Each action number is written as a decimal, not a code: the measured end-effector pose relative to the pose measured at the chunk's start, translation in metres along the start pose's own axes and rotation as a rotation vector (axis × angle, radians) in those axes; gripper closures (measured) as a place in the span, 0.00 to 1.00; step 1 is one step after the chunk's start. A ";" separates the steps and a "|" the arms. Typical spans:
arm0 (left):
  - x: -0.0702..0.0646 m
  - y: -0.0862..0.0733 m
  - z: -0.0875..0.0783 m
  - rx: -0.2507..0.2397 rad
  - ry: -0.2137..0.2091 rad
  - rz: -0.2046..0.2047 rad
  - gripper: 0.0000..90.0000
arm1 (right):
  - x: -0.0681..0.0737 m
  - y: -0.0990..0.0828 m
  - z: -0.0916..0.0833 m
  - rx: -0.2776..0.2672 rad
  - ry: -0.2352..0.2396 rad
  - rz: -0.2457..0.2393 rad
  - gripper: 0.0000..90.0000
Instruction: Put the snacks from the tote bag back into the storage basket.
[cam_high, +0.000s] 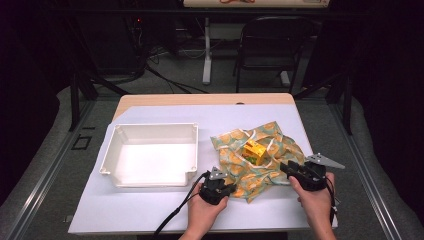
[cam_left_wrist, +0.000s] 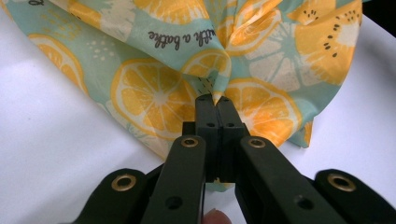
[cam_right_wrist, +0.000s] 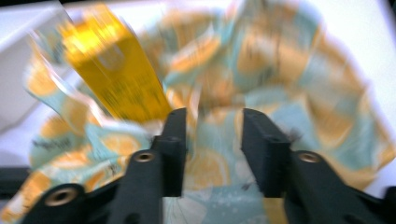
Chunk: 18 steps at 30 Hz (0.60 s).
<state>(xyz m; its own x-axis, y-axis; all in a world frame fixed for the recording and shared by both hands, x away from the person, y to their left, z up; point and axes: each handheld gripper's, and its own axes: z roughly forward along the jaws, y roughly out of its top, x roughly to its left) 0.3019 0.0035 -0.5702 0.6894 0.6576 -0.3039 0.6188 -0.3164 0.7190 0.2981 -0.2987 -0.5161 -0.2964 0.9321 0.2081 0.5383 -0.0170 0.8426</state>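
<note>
Bag: citrus-print cloth bag (cam_high: 260, 157) lies crumpled and spread open at the centre-right of the high view, on the white table cover (cam_high: 150, 205), just right of the tray.
Tray: white tray (cam_high: 150, 155) sits centre-left in the high view, and it's bare inside, so nothing has gone into it yet by the look of things.
Box: yellow box (cam_high: 254, 150) pokes up out of the bag's folds mid-frame; it fills the upper left of the right gripper view (cam_right_wrist: 116, 74) and is still wrapped in cloth on both sides.
Left gripper: left gripper (cam_left_wrist: 213, 100), lower centre of the high view (cam_high: 231, 187), is clamped tight on a bunched pinch of the bag's near edge.
Right gripper: right gripper (cam_right_wrist: 212, 116), lower right in the high view (cam_high: 286, 167), has jaws parted with cloth lying in the gap; that view is blurred, but the pads don't seem to press on it.
Progress: early going, I'd judge. The bag is pinned and opened, but the box is not yet out and the tray is waiting.
</note>
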 end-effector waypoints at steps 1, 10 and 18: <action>0.000 0.000 0.000 -0.001 0.000 0.001 1.00 | 0.003 0.005 -0.005 -0.035 0.006 -0.024 0.57; -0.001 0.000 0.000 0.009 0.001 0.011 1.00 | 0.025 0.032 -0.019 -0.155 0.061 -0.106 0.47; -0.001 0.000 0.000 0.008 0.002 0.011 1.00 | 0.045 0.049 0.003 -0.153 0.144 -0.169 0.44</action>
<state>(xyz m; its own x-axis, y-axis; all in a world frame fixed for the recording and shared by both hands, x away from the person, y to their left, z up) 0.3014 0.0029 -0.5699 0.6955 0.6555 -0.2944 0.6141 -0.3294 0.7173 0.3133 -0.2560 -0.4672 -0.4870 0.8655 0.1175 0.3496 0.0699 0.9343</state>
